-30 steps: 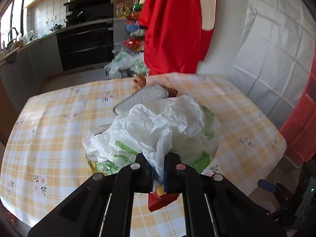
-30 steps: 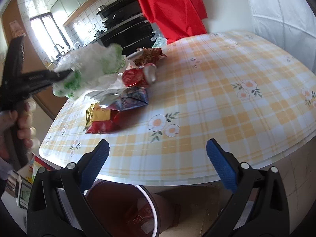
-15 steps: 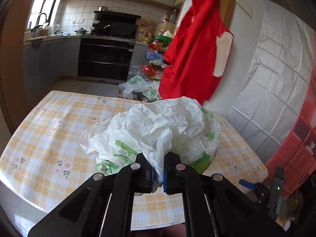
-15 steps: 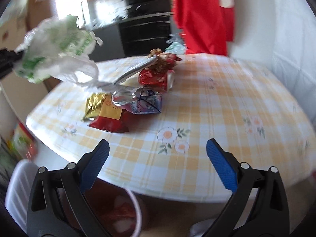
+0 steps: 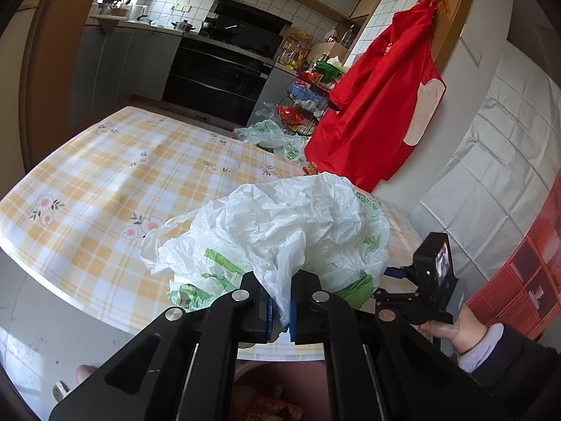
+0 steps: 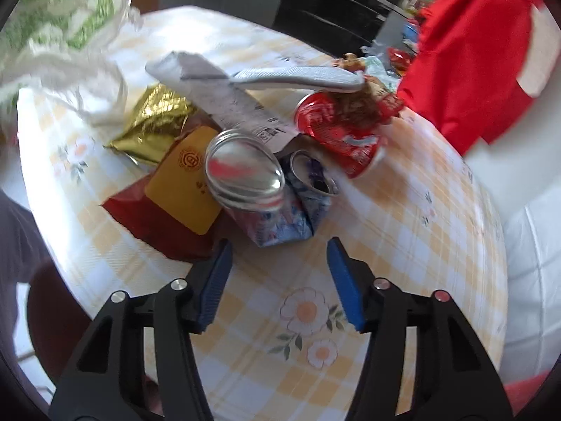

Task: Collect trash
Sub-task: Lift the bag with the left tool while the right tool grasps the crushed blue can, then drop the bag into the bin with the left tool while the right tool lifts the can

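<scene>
L gripper (image 5: 280, 310): jaws clamped on a fold of the white/green plastic bag (image 5: 280, 231), bag off the desk (image 5: 105, 189) at its near edge, hiding the trash pile from the L cam. R gripper (image 6: 278, 284): jaws have just been closing, now abt half open, nothing between them, just short of the crushed blue can (image 6: 277, 210). Pile on desk: red/yellow packet (image 6: 175, 207), gold foil wrapper (image 6: 154, 126), red can (image 6: 340, 133), grey carton (image 6: 224, 98). R cam blurred, labels unreadable. Bin (image 5: 273, 393) below desk edge mostly hidden by L gripper body; contents unclear.
</scene>
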The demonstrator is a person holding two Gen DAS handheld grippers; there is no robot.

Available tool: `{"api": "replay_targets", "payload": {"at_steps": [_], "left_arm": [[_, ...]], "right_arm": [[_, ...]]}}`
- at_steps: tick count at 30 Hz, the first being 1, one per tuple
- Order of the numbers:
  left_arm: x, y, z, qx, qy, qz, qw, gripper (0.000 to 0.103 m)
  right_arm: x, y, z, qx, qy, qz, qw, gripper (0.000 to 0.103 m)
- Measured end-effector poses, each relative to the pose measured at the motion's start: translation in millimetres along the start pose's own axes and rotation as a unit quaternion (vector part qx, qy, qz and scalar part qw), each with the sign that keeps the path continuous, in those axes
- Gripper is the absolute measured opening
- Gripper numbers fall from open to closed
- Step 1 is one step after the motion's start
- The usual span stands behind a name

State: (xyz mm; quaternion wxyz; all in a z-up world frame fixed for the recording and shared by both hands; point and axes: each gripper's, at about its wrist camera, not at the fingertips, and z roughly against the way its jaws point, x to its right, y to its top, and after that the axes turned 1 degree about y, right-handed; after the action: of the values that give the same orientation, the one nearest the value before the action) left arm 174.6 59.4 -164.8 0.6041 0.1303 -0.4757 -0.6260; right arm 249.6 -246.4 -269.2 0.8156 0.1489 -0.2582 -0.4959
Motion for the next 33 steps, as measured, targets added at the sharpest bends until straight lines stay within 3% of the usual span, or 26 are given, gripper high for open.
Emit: {"api": "replay_targets", "payload": {"at_steps": [3, 5, 7, 14, 16, 24, 33], "left_arm": [[-11, -4, -1, -0.001, -0.005, 0.011, 0.9999, 0.006], [-16, -5, -3, -0.003, -0.012, 0.021, 0.9997, 0.006], [-18, -7, -2, -0.002, -0.02, 0.021, 0.9996, 0.006], [-17, -5, 14, 0.029, -0.061, 0.026, 0.9974, 0.006], [-15, -1, 21, 0.039, -0.071, 0.031, 0.9963, 0.006], [3, 15, 62, 0.083, -0.1, 0.031, 0.9911, 0.006], [16, 9, 89, 0.079, -0.117, 0.045, 0.989, 0.006]], "right_arm": [[-4, 8, -9, 0.0, -0.013, 0.017, 1.0, 0.055], [-6, 10, -13, -0.002, -0.015, 0.019, 1.0, 0.048], [-6, 10, -14, -0.004, -0.007, 0.012, 1.0, 0.024], [16, 7, 26, 0.063, 0.018, -0.079, 0.995, 0.017], [26, 5, 41, 0.085, 0.02, -0.111, 0.99, 0.01], [37, -12, 91, 0.135, 0.044, -0.169, 0.975, 0.01], [18, -35, 156, 0.193, 0.076, -0.191, 0.96, 0.01]]}}
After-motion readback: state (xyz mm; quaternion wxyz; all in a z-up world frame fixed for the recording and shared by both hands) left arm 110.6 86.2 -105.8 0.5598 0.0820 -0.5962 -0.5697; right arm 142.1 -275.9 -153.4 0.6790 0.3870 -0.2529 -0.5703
